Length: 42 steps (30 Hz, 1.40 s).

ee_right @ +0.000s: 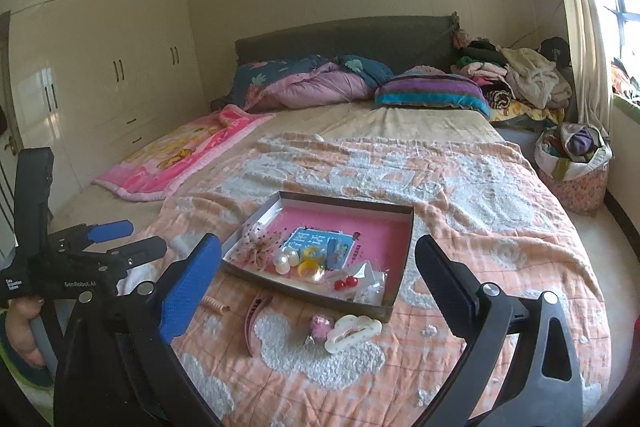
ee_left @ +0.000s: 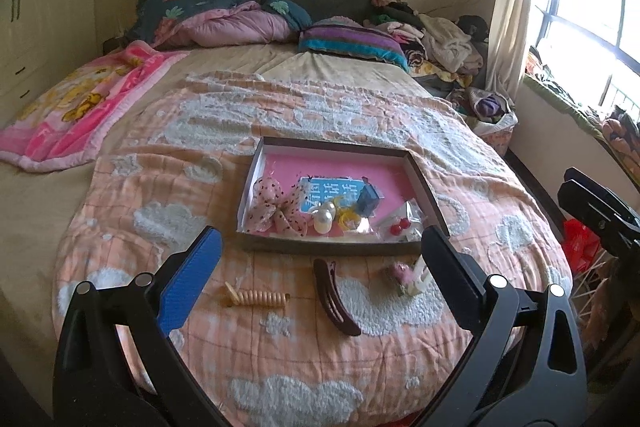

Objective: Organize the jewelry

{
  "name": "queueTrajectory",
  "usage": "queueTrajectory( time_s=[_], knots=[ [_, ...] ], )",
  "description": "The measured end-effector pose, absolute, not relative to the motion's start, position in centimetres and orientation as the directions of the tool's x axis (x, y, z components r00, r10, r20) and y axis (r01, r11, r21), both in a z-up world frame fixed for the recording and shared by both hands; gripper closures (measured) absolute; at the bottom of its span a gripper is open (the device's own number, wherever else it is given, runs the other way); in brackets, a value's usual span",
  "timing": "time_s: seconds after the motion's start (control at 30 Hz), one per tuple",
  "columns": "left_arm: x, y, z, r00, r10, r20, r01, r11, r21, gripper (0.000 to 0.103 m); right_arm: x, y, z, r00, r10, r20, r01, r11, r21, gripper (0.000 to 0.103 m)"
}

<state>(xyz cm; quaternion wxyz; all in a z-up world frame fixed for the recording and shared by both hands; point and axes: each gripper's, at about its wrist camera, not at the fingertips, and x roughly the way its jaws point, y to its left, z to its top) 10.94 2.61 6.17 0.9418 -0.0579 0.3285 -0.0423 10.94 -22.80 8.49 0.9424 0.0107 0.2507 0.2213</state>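
1. Left wrist view shows the left gripper (ee_left: 320, 267) with its fingers spread wide and holding nothing, hovering over the peach quilt (ee_left: 400, 131) at the foot of the bed.
2. The right gripper (ee_right: 318, 277) likewise has its fingers apart and empty.
3. The shallow box (ee_left: 424, 183), pink inside, lies on the quilt and already holds a dotted bow (ee_left: 276, 209), pearl pieces (ee_left: 324, 219) and red beads (ee_left: 400, 227).
4. Still outside, just in front of the box: a beige spiral hair tie (ee_left: 256, 298), a dark brown hair clip (ee_left: 335, 297), a small pink ornament (ee_left: 400, 273) and a white claw clip (ee_right: 352, 331).
5. The brown clip is probably the next pick. Its long axis runs from near the box's front wall toward the camera, angled slightly right.
6. To take it well, turn the fingers across that axis, close at mid-length, and press little into the soft quilt.
7. The spiral tie lies left to right, almost parallel to the box's front wall.
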Motion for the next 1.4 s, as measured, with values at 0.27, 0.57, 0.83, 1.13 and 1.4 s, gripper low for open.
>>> queueTrajectory(
  time_s=[0.27,0.57,0.83,1.13,1.4],
  knots=[
    [9.6,2.8,4.7,0.759,-0.098,-0.643,0.023,0.992,-0.124,0.010,9.7,-23.8,7.1,0.761,0.418,-0.496,-0.402,0.904,0.145,0.006],
    [8.5,3.4,2.5,0.726,-0.077,-0.684,0.006,0.994,-0.106,0.010,8.7,-24.2,4.6,0.733,0.409,-0.544,-0.405,0.904,0.134,0.006],
    [8.0,2.7,0.4,0.689,-0.070,-0.721,0.020,0.997,-0.078,0.010,8.0,-24.0,1.7,0.698,0.394,-0.598,-0.416,0.903,0.109,0.006],
    [8.5,0.9,-1.5,0.653,-0.079,-0.754,0.050,0.997,-0.061,0.010,8.1,-24.1,-0.4,0.675,0.375,-0.635,-0.419,0.904,0.089,0.006],
    [9.8,0.1,-3.6,0.611,-0.088,-0.787,0.064,0.996,-0.062,0.010,9.4,-24.1,-2.6,0.646,0.357,-0.675,-0.421,0.904,0.076,0.006]
  ],
)
